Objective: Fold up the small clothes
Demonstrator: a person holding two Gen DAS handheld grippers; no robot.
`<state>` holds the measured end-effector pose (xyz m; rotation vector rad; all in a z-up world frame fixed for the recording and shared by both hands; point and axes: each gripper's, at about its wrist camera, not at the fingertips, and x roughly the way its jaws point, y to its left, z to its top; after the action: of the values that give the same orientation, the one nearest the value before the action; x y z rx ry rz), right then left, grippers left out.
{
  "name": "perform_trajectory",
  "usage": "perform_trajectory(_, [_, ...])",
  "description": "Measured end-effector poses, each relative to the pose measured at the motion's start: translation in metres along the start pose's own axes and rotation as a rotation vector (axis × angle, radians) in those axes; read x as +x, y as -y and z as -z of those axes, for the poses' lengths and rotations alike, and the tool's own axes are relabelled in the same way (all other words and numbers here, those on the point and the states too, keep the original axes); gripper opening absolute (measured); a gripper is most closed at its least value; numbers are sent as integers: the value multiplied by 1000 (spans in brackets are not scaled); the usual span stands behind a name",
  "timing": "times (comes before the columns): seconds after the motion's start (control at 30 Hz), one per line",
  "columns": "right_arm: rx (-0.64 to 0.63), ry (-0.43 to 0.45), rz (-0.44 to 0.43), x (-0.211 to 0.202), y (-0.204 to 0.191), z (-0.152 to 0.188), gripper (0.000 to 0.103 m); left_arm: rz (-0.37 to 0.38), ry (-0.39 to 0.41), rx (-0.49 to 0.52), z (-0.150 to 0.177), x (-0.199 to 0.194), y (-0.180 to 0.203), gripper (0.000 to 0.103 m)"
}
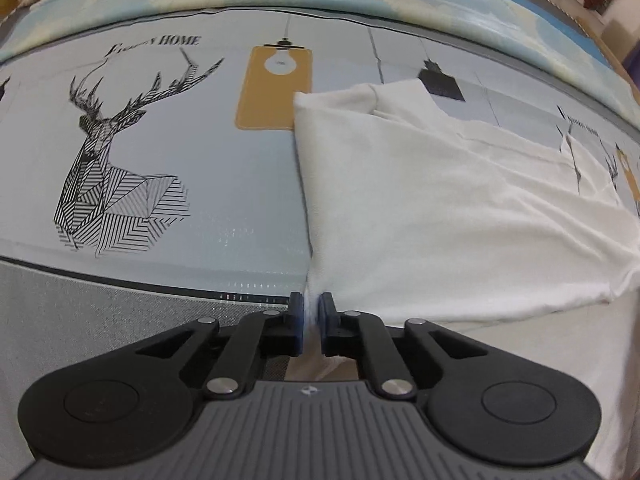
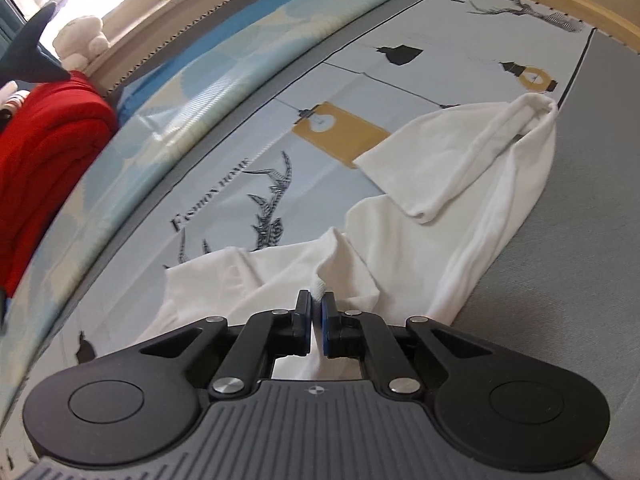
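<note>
Both grippers, left [image 1: 311,307] and right [image 2: 316,307], clamp your shirt [image 1: 440,200] at the bed's [image 1: 224,184] near edge; its length runs away from you.

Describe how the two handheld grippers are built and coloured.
The left gripper and the right gripper look alike: matte black linkage arms with silver pivot pins, two round black discs at the sides, a ribbed grey body bearing a small crosshair mark, and black jaws faced with blue pads. No cables, sleeves or hands show.
</note>
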<state>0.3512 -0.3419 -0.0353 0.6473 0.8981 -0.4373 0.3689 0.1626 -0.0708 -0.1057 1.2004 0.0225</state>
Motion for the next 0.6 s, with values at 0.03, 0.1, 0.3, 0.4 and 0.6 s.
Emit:
perform_trajectory(0.03, [-3, -8, 38, 3, 3, 0, 5, 3, 7, -18, -1, -1, -2, 15])
perform_trajectory(0.1, [40, -31, 131, 10, 18, -1, 6, 10, 43, -53, -5, -5, -5, 16])
perform_trajectory(0.3, [36, 149, 159, -13, 22, -12, 8, 85, 137, -156, -19, -13, -7, 16])
perform_trajectory(0.4, [-38, 193, 52, -23, 8, -13, 8, 120, 177, -180, -26, -14, 1, 16])
perform_trajectory(0.6, [3, -138, -93, 31, 16, -5, 8, 171, 219, -203, -35, -9, 11, 16])
